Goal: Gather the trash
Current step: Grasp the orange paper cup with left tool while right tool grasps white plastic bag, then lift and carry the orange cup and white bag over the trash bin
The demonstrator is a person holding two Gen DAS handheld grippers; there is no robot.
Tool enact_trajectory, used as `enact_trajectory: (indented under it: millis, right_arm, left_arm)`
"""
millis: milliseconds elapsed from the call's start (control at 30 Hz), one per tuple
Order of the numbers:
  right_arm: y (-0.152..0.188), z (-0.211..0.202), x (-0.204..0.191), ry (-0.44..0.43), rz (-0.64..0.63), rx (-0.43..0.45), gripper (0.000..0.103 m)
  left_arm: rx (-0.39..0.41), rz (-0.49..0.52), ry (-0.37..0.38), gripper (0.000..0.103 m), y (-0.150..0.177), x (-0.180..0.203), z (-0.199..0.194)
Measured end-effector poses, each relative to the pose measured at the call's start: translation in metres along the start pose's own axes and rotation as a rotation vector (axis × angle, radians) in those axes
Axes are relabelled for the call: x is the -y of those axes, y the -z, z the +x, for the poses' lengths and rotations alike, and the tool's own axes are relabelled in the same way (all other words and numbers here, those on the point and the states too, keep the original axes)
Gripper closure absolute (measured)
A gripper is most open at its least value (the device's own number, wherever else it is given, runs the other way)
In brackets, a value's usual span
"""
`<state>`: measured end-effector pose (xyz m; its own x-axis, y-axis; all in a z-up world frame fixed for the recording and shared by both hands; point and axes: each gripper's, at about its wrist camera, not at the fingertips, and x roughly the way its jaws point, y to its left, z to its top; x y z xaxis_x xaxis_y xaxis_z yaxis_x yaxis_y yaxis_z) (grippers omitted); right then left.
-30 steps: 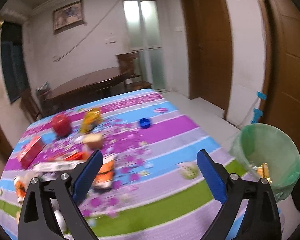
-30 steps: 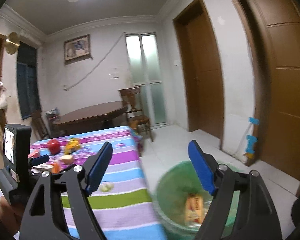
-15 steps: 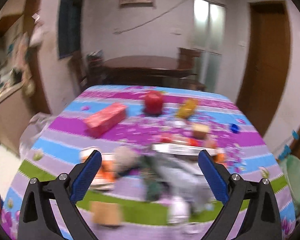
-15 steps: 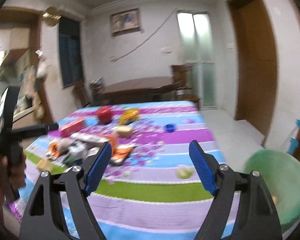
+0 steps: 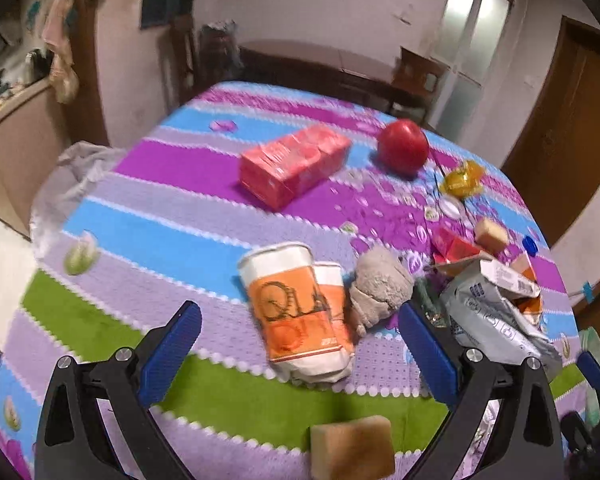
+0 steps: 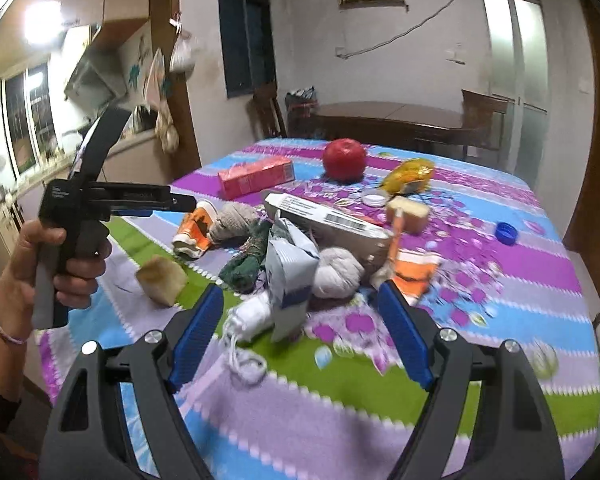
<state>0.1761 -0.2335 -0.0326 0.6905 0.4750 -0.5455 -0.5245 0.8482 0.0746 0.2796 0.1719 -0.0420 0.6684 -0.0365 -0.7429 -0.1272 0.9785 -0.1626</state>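
A heap of litter lies on the striped tablecloth (image 5: 148, 240). Two stacked orange paper cups (image 5: 300, 308) lie on their side just beyond my left gripper (image 5: 300, 344), which is open and holds nothing. A grey cloth ball (image 5: 380, 288) and a crumpled white-blue carton (image 5: 496, 316) lie to their right. In the right wrist view that carton (image 6: 290, 276) stands just ahead of my right gripper (image 6: 300, 334), open and empty, with a white corded bundle (image 6: 252, 312) beside it. The left gripper (image 6: 140, 200), held by a hand (image 6: 60, 256), hovers over the pile's left side.
Farther back lie a pink box (image 5: 292, 164), a red apple (image 5: 402, 146), a yellow wrapper (image 5: 460, 180), a blue bottle cap (image 6: 506, 232) and sponges (image 5: 352, 448) (image 6: 162, 276). A long white box (image 6: 328, 220) tops the pile. A dark wooden table (image 6: 388, 114) stands behind.
Both views have swung left, away from the green bin beside the table and onto the litter pile, and have come lower and closer to it. Both grippers have stayed open and empty.
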Motion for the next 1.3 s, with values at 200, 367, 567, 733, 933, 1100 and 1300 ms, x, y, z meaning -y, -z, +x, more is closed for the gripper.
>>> enact_trajectory:
  millis: [200,367,567,733,933,1100,1300]
  right_arm:
    - [-0.012,0.033,-0.002,-0.056,0.014,-0.061,0.03]
    - [-0.016,0.052,-0.004,-0.09,0.005,-0.114,0.051]
    - [-0.011,0.068,0.003,-0.119,0.055,-0.167,0.075]
    - [-0.01,0.054,0.004,-0.155,0.097,-0.139,0.076]
    - [-0.014,0.025,-0.007,-0.196,0.086,-0.079,0.076]
    - [-0.025,-0.002,-0.014,-0.21,0.078,-0.01,0.076]
    - [-0.026,-0.024,-0.009,-0.214,0.112,0.033,0.076]
  left_arm:
    - [-0.061,-0.019,0.004,0.008,-0.002,0.002,0.038]
    - [-0.055,-0.043,0.032,0.039,0.0,-0.005,0.046]
    - [-0.024,-0.081,0.057,0.057,0.004,-0.016,0.042]
    - [-0.005,-0.109,0.058,0.062,0.007,-0.021,0.028]
    - [0.072,-0.089,0.001,0.062,0.011,-0.019,-0.009]
    - [0.156,0.033,-0.095,0.062,0.01,0.003,-0.04]
    - [0.204,0.267,-0.111,0.062,0.02,0.05,-0.056]
